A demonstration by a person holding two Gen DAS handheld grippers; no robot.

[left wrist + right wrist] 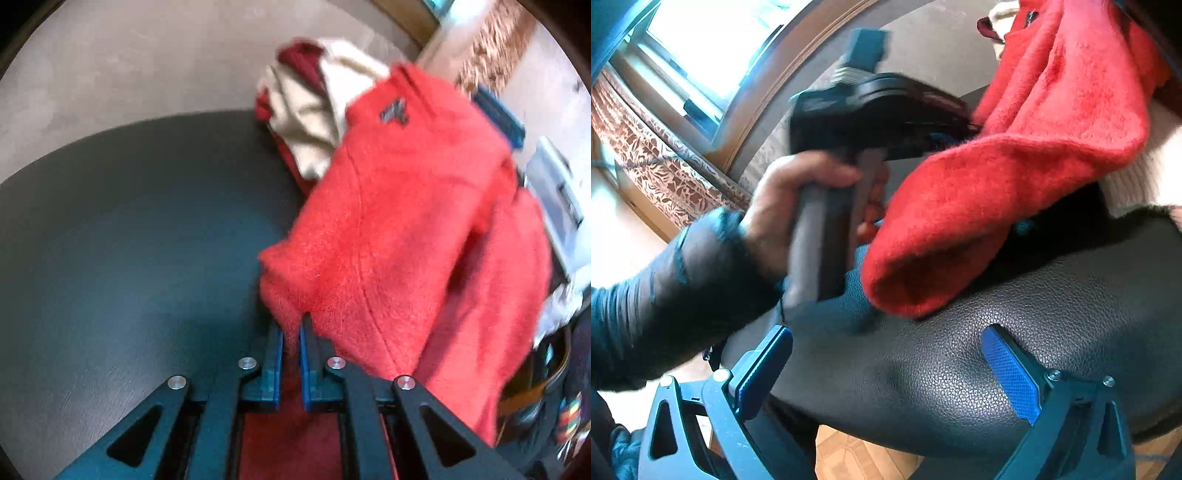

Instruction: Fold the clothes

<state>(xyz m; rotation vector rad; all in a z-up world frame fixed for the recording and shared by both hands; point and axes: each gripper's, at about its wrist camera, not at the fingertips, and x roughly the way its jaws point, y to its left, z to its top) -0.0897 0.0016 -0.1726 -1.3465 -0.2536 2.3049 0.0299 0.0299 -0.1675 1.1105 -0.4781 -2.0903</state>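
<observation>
While the red fleece sweater (pixel 399 206) hangs bunched and lifted off the dark round table (pixel 129 221), we judge the fold on it far from finished: it droops in a loose tube, one cuff end (pixel 905 280) brushing the leathery tabletop near the edge closest to us, nothing squared or laid flat. Over at the far edge of the table sits a heap of cream and dark red clothes (pixel 306 122), rumpled more than stacked, so we cannot say whether those are done or waiting. Now the hands: the left gripper (pixel 291 332) has its blue pads pinched narrow on a nip of the sweater's edge, carrying the garment up. In the right wrist view we see the person's left hand (pixel 798 206), dark sleeve (pixel 665 288) pushed to the wrist, wrapped round that tool's grey handle, tilted across the table. The right gripper (pixel 886 354) hovers low over the near edge of the table, fingers spread wide, gripping nothing, aimed toward the dangling cuff.
</observation>
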